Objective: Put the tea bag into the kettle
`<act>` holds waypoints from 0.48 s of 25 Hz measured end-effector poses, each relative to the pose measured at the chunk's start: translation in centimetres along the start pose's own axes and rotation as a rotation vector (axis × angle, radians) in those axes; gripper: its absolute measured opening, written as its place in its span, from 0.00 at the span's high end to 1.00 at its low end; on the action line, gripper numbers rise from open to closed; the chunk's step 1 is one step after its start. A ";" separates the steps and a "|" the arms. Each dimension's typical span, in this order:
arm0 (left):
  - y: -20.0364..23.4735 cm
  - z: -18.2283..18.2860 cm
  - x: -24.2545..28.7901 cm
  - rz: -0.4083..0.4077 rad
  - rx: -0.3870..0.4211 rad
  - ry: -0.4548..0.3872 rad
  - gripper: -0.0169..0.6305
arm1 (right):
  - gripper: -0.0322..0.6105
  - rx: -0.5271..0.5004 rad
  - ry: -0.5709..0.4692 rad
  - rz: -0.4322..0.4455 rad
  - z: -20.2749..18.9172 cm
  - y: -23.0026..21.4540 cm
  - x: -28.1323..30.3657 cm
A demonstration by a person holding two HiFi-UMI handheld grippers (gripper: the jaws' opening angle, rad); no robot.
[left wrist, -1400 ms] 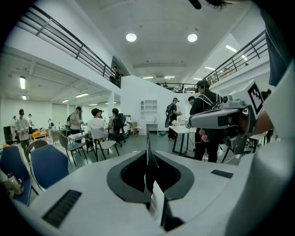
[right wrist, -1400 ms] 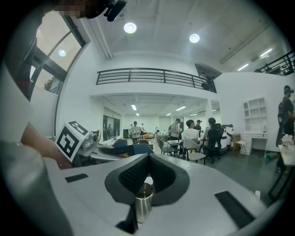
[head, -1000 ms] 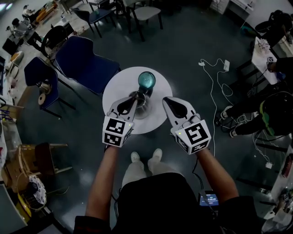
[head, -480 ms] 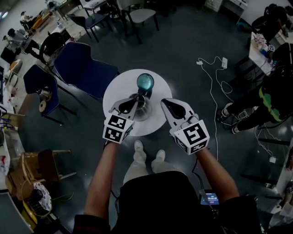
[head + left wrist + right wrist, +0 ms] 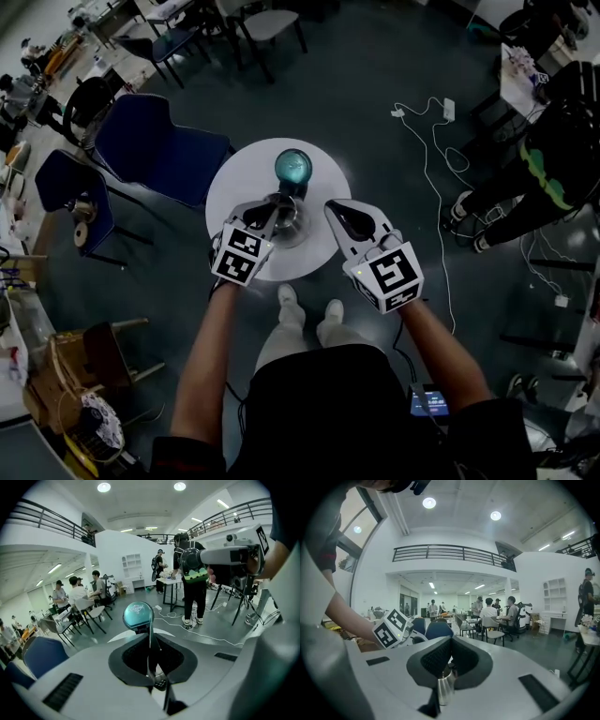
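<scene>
Over the kettle [image 5: 292, 220] on the white table [image 5: 234, 187]: pinching what looks like the tea bag [image 5: 159, 672] in the left gripper [image 5: 274, 208]; keeping the right gripper [image 5: 336, 210] pressed together, empty, just beside. Best to centre on the mouth, lower past the rim, then release. Can't read the print on the teal globe [image 5: 138, 615].

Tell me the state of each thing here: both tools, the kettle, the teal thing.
Kettle: upright on the round table.
Teal thing: standing behind the kettle.
Left tool: jaws together, above the kettle.
Right tool: jaws together, beside the kettle.
</scene>
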State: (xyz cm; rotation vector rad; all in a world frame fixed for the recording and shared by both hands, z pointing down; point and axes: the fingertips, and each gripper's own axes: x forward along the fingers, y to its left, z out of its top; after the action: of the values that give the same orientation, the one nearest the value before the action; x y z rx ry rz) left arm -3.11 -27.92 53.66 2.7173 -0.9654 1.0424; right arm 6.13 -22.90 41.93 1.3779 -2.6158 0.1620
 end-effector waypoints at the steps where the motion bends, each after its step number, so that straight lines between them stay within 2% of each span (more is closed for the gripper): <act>1: 0.1 -0.3 0.3 -0.011 0.011 0.010 0.93 | 0.92 -0.002 0.005 -0.006 -0.1 -0.1 0.3; 7: 0.3 -1.4 2.3 -0.076 0.080 0.090 0.93 | 0.92 0.006 0.020 -0.043 -0.6 -1.0 1.7; 12: 0.5 -2.4 3.7 -0.115 0.185 0.164 0.93 | 0.92 0.018 0.035 -0.071 -1.0 -1.5 2.5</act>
State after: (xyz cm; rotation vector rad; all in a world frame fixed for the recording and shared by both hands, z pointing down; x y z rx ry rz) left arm -2.66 -29.57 57.75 2.7355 -0.7108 1.3686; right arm 6.11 -25.64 43.47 1.4586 -2.5390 0.1985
